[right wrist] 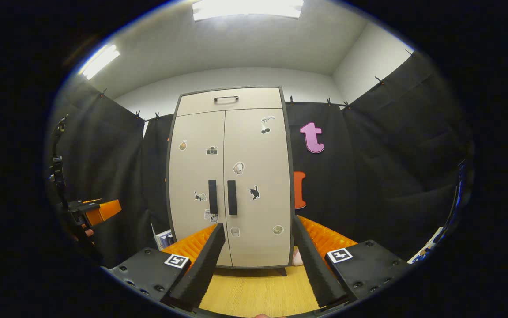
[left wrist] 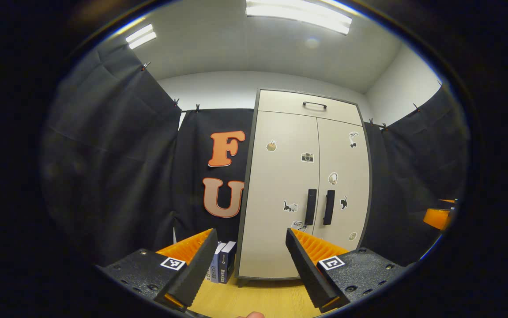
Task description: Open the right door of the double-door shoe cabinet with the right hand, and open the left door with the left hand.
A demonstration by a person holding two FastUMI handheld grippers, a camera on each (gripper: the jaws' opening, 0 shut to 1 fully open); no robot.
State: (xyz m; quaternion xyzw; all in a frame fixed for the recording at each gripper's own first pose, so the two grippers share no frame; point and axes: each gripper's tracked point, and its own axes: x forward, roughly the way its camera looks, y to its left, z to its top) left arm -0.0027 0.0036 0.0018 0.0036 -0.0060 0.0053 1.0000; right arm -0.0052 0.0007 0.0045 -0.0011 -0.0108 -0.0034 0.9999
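While both of its doors sit flush and closed, the shoe cabinet (right wrist: 231,176) stands upright at the back of the booth on the wooden floor (right wrist: 258,291), well apart from both grippers. Its right door (right wrist: 258,185) and left door (right wrist: 196,185) are flat, pale, matte panels dotted with small stickers, meeting at a thin straight seam. Two dark vertical bar handles flank that seam: the right handle (right wrist: 232,197) and the left handle (right wrist: 212,197), just beside each other. A drawer front (right wrist: 229,101) with a slim curved pull runs across the top, and a dark frame edges the whole body.

Open floor lies between the cabinet and the grippers. Black cloth walls hang in soft folds on either side. Some boxes (left wrist: 223,265) rest on the floor near the cabinet's left corner.

Each gripper's jaws are spread wide, holding nothing: the right gripper (right wrist: 258,256) and the left gripper (left wrist: 249,260), whose ridged fingers (left wrist: 196,265) angle outward.
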